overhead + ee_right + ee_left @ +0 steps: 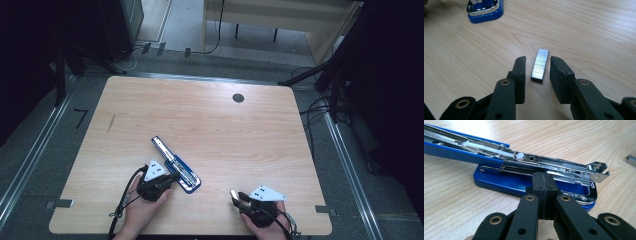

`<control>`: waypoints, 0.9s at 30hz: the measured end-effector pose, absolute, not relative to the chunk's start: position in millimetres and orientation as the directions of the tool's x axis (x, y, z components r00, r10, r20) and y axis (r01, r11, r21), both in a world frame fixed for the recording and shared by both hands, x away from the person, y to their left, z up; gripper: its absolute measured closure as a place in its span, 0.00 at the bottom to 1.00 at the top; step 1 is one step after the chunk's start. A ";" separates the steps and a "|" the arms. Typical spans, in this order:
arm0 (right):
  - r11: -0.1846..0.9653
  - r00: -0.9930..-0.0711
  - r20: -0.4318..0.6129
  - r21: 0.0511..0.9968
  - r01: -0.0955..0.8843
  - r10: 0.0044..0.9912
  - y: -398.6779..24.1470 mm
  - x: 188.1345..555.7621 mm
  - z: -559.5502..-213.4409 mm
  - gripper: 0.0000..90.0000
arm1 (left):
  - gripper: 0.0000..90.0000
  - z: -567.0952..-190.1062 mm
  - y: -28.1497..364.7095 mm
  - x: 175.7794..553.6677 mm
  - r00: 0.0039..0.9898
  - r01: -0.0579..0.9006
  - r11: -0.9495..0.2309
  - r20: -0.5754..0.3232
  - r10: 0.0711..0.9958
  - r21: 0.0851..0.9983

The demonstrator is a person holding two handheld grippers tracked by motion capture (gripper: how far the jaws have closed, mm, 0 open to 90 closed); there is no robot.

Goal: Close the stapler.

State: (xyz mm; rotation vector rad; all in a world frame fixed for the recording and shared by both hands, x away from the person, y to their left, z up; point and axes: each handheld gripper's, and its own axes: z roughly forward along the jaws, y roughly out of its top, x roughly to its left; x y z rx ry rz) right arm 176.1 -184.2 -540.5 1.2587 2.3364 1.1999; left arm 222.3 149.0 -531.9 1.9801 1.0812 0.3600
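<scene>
The strip of staples (540, 65) looks light, thin and brittle; the right gripper (537, 68) brackets its long sides, fingers apart. The left gripper (545, 182), fingers closed and empty, rests against the open stapler (524, 170).

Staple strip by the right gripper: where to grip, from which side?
Grip the staple strip across its narrow width, on its two long sides near the middle, coming down from above. It lies flat on the table, lengthwise between the open right gripper pads, untouched by either.
</scene>
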 end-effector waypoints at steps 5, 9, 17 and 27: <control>0.327 -0.609 0.127 0.750 0.575 0.783 -178.4 179.1 -542.6 0.79 | 1.00 -531.9 148.9 222.2 0.588 0.559 -0.285 -0.130 0.798 0.779; 0.333 -0.606 0.112 0.751 0.571 0.787 -180.0 179.4 -542.9 0.87 | 1.00 -531.9 149.0 222.3 0.588 0.559 -0.285 -0.131 0.798 0.779; 0.345 -0.611 0.097 0.750 0.564 0.786 -180.5 180.5 -542.5 0.89 | 1.00 -531.9 148.9 222.2 0.589 0.558 -0.286 -0.130 0.798 0.779; 0.340 -0.620 0.102 0.762 0.552 0.778 -179.2 181.4 -532.8 0.89 | 1.00 -531.8 148.7 222.1 0.590 0.557 -0.288 -0.127 0.797 0.779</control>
